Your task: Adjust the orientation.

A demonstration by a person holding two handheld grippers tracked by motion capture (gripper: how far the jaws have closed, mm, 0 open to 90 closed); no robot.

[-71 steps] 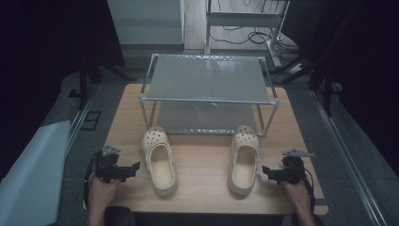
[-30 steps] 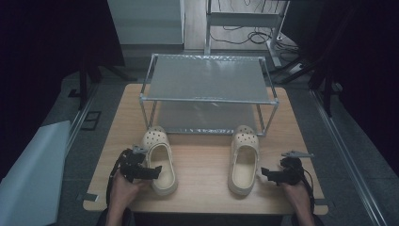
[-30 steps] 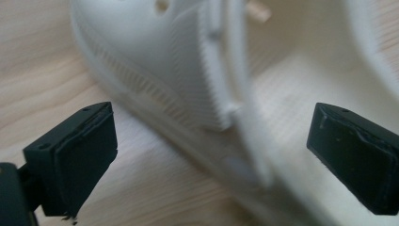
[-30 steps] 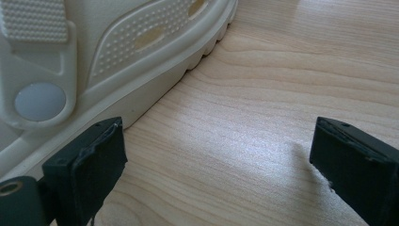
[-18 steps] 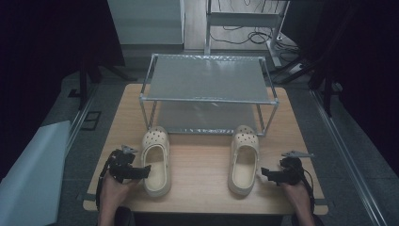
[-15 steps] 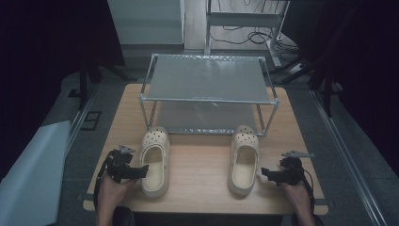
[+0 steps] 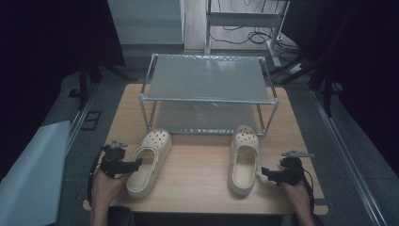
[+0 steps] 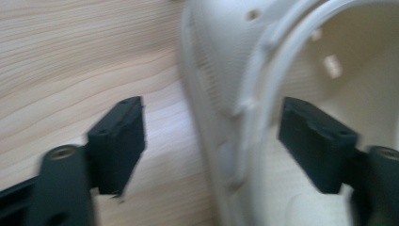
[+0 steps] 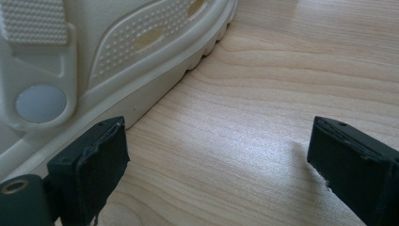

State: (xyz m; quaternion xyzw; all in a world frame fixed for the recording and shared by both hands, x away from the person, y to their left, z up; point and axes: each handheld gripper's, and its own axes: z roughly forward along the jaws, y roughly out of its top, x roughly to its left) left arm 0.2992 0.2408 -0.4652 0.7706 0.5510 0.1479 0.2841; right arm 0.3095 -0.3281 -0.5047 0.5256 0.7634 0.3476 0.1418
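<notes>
Left hand-held gripper [image 7: 137,164] at left clog [image 7: 149,161] heel, near the worktop [image 7: 197,174] front-left edge; bare wood between clogs. Left gripper view: jaws spread, straddling the clog's side wall [image 8: 244,94]. Right gripper view: right hand-held gripper [image 9: 216,160] spread, right clog [image 9: 117,56] sole beside one jaw, open wood between.

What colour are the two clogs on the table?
Both clogs are cream, an off-white; the high view shows them best.

The left gripper view is motion-blurred, its edges cropping the left clog [image 8: 263,94]; the right gripper view crops the right clog [image 9: 94,56].
</notes>
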